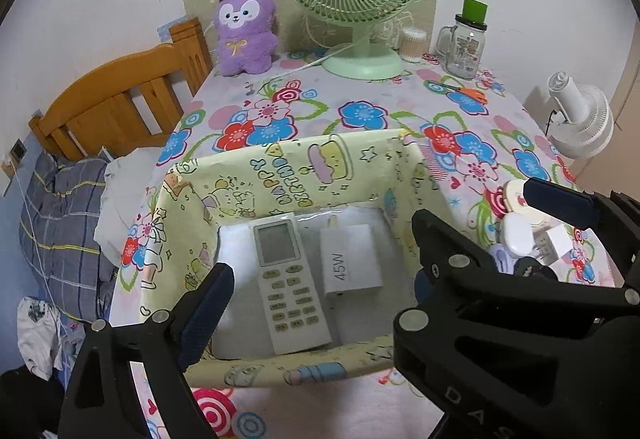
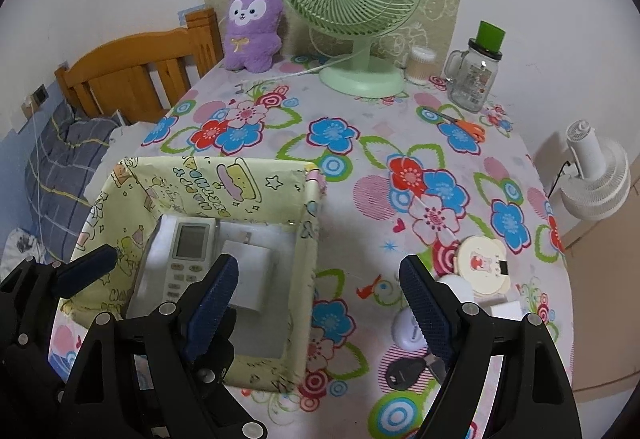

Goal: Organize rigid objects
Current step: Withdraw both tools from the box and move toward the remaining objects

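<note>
Both claws are seen released, nothing gripped between their blue pads. Left claw (image 1: 320,291) is held over the yellow cartoon-print box (image 1: 280,167), in which a white air-conditioner remote (image 1: 286,279) and a white 45W charger (image 1: 350,259) lie side by side, face up. Right claw (image 2: 316,303) is poised over the floral desk (image 2: 360,143) just beside the box's right wall. Near its right finger, a white oval gadget (image 2: 404,331), a black key (image 2: 402,375) and a round cream bear-print case (image 2: 482,271) are left on the cloth.
</note>
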Motion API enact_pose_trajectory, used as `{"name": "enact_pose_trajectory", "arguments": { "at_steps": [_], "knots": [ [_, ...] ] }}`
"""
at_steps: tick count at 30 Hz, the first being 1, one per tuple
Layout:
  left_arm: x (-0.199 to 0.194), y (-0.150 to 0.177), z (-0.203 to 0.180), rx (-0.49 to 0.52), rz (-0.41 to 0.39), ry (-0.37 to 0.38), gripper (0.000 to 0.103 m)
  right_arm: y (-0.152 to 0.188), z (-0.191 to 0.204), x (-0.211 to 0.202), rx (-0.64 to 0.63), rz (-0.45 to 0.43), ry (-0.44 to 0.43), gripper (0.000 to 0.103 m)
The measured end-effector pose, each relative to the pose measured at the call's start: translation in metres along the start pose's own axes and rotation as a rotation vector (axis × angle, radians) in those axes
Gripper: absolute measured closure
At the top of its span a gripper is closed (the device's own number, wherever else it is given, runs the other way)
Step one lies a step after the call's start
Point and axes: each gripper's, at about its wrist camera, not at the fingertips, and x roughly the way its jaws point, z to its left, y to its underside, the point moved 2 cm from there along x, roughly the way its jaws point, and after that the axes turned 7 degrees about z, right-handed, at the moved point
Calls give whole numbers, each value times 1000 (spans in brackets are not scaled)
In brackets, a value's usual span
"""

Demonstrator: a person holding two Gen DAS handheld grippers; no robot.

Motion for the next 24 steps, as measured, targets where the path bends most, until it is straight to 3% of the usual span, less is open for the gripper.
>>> {"name": "enact_pose_trajectory", "arguments": {
  "at_steps": [24],
  "knots": [
    [-28, 3, -61, 52, -43, 47, 10, 22, -60, -34, 82, -16, 10, 18]
  ]
}}
